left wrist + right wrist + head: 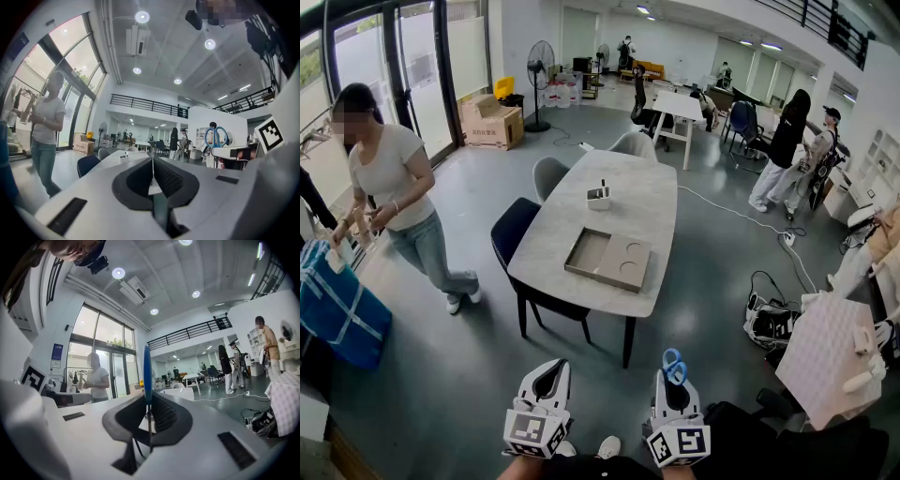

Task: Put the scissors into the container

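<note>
Blue-handled scissors (673, 366) stick up out of my right gripper (672, 375), which is shut on them low in the head view. In the right gripper view the scissors (147, 376) stand edge-on, pinched between the closed jaws of the gripper (149, 405). My left gripper (549, 368) is beside it, shut and holding nothing (152, 161); from its view the scissors (216, 136) show at the right. The small white container (598, 196) stands on the grey table (656, 202) well ahead of both grippers, with something dark sticking up from it. It is also small and distant (123, 158) in the left gripper view.
A flat brown tray (607, 259) lies on the near end of the table. Chairs (512, 232) line its left side. A person in a white shirt (394, 183) stands at the left by a blue bag (337, 309). A checkered cloth (827, 361) and floor cables lie on the right.
</note>
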Tool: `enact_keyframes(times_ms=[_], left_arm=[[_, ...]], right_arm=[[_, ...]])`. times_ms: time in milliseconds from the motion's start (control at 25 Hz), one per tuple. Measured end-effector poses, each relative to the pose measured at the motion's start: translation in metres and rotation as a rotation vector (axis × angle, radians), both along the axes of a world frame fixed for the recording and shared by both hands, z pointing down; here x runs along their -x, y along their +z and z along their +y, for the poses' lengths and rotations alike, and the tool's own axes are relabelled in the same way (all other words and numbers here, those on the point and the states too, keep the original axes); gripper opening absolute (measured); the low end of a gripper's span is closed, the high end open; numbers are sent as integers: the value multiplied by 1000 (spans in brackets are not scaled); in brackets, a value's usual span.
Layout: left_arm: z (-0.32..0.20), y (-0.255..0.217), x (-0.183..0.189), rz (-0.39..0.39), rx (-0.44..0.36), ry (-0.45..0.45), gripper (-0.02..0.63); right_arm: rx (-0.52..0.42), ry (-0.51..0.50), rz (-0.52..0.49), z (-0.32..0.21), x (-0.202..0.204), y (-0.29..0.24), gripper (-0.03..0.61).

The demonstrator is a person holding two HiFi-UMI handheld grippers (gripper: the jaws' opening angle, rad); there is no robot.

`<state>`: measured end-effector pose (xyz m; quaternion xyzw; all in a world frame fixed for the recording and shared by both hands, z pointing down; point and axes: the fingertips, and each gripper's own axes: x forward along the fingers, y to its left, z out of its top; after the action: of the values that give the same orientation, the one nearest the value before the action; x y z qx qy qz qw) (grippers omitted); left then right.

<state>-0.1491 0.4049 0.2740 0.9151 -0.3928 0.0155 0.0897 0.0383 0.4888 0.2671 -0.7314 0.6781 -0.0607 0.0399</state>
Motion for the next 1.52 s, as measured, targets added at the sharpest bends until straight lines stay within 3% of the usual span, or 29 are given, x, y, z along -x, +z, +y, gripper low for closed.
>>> enact_keyframes(times_ms=[640, 1120, 1520], left_arm=[[-4, -1, -14, -9, -3, -7, 17], [-2, 2, -30, -16, -18, -73, 15], [-33, 10, -43, -8, -5, -91, 15]], right_arm=[[-19, -14, -2, -5, -12, -4, 29], [-16, -89, 2, -18, -34, 5, 29], [2, -114, 0, -53, -48, 14, 29]])
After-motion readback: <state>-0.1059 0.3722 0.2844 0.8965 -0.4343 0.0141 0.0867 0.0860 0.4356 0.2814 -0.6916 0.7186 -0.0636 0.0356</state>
